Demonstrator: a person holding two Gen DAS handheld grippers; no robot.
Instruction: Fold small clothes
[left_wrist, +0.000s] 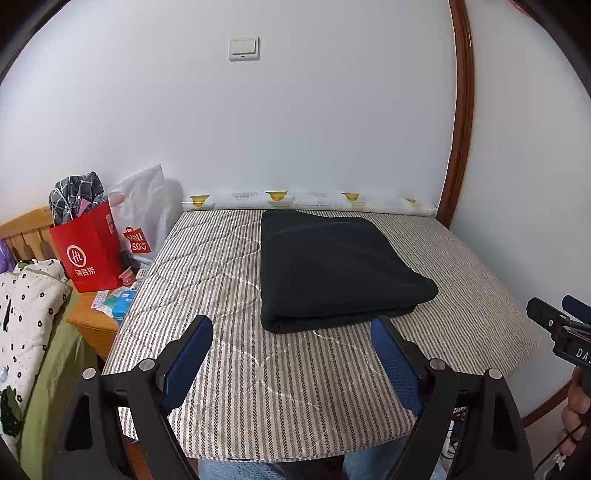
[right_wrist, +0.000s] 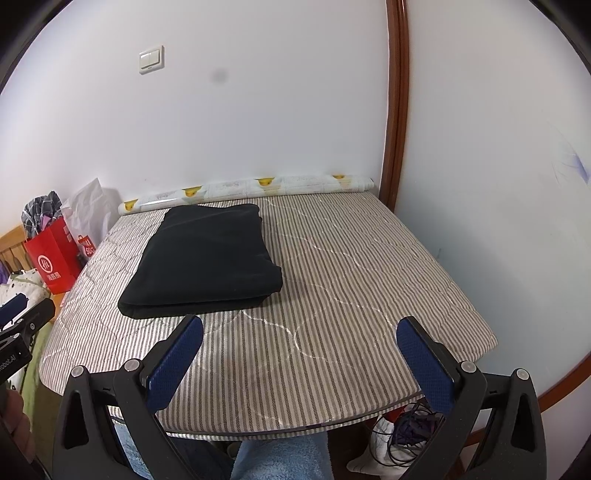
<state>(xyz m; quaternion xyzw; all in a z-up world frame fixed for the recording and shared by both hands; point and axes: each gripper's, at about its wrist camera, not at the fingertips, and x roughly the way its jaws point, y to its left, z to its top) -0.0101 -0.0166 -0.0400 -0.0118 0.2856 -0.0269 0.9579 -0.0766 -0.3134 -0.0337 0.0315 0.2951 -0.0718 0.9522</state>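
Observation:
A black garment lies folded into a thick rectangle on the striped quilted tabletop; in the right wrist view the same black garment sits at the left half of the striped tabletop. My left gripper hovers open just short of the garment's near edge, nothing between its blue pads. My right gripper is open too, over bare striped cloth to the right of the garment. Each gripper shows at the edge of the other's view, the right gripper and the left gripper.
A red paper bag stuffed with clothes and a white plastic bag stand on a wooden nightstand at the left. A duck-print roll lies along the back wall. Cables and a white sock lie under the table's right side.

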